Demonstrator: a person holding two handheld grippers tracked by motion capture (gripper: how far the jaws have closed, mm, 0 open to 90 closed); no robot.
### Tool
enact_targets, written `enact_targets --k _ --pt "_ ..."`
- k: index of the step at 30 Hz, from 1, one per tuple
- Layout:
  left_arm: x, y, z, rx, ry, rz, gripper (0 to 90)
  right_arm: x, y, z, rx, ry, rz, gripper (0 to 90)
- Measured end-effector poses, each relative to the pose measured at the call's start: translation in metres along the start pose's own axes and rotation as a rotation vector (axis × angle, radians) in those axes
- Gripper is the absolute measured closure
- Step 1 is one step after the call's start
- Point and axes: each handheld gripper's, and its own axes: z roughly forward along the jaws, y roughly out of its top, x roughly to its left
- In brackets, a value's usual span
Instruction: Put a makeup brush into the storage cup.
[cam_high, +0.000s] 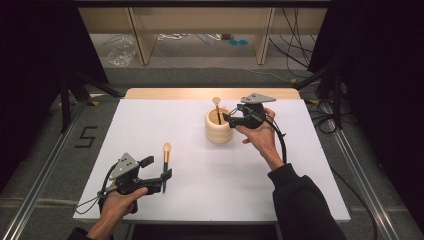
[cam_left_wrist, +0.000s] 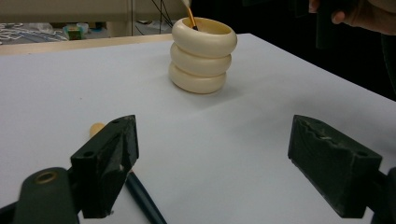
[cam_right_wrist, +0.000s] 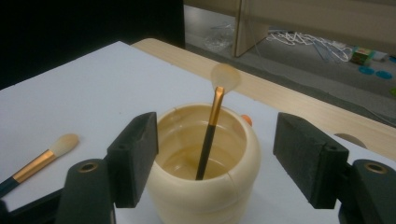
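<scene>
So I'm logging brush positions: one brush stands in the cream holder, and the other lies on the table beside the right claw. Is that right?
Not quite. The second brush lies beside the left claw, not the right one, as the high view shows. The rest holds: one brush stands in the cream holder, where the right claw hovers open.

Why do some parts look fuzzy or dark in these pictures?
High view: black curtains on both sides, white table brightly lit. Left gripper view: the near tongs are soft, the cream cup sharper. Right gripper view: the standing brush has a blurred tip.
</scene>
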Motion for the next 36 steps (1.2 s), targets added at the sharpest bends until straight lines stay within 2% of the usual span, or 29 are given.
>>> enact_targets --k 9,12,13,16,18,23,26,27,28,29,31,32,34,35,36 --pt "0.000 0.000 0.000 0.001 0.000 -0.002 16.0 -0.001 -0.006 -0.021 -0.041 0.001 0.034 29.5" --pt "0.000 0.000 0.000 0.004 0.001 -0.002 16.0 0.002 -0.010 -0.026 -0.035 0.011 0.048 29.2" --pt "0.000 0.000 0.000 0.004 0.001 -0.002 16.0 0.003 -0.012 -0.028 -0.037 -0.001 0.037 29.2" --pt "0.000 0.000 0.000 0.006 0.002 -0.002 16.0 0.005 -0.015 -0.034 -0.039 0.005 0.045 29.0" --pt "0.000 0.000 0.000 0.005 0.002 -0.004 16.0 0.006 -0.017 -0.038 -0.050 -0.013 0.024 29.0" --pt "0.000 0.000 0.000 0.006 0.002 0.001 16.0 0.009 -0.024 -0.049 -0.048 0.001 0.036 28.6" --pt "0.000 0.000 -0.001 0.004 0.000 -0.001 16.0 0.012 -0.026 -0.054 -0.046 -0.009 0.028 27.2" --pt "0.000 0.000 -0.001 0.005 0.001 -0.002 16.0 0.012 -0.027 -0.057 -0.060 -0.012 0.023 27.2" --pt "0.000 0.000 -0.001 0.005 0.002 -0.003 16.0 0.015 -0.028 -0.059 -0.053 0.007 0.046 27.2" --pt "0.000 0.000 -0.001 0.005 0.002 -0.004 16.0 0.014 -0.029 -0.060 -0.067 -0.011 0.023 27.0" --pt "0.000 0.000 -0.001 0.006 0.003 -0.005 16.0 0.017 -0.032 -0.063 -0.051 0.000 0.045 26.4" --pt "0.000 0.000 0.000 0.007 0.002 -0.004 16.0 0.016 -0.034 -0.064 -0.060 -0.005 0.032 26.3" --pt "0.000 0.000 0.000 0.008 0.001 -0.004 16.0 0.019 -0.037 -0.066 -0.049 -0.004 0.039 25.3" --pt "0.000 0.000 0.000 0.008 0.001 -0.004 16.0 0.020 -0.039 -0.067 -0.068 -0.006 0.037 25.7" --pt "0.000 0.000 0.000 0.008 0.001 -0.004 16.0 0.021 -0.040 -0.069 -0.064 -0.010 0.038 25.6"
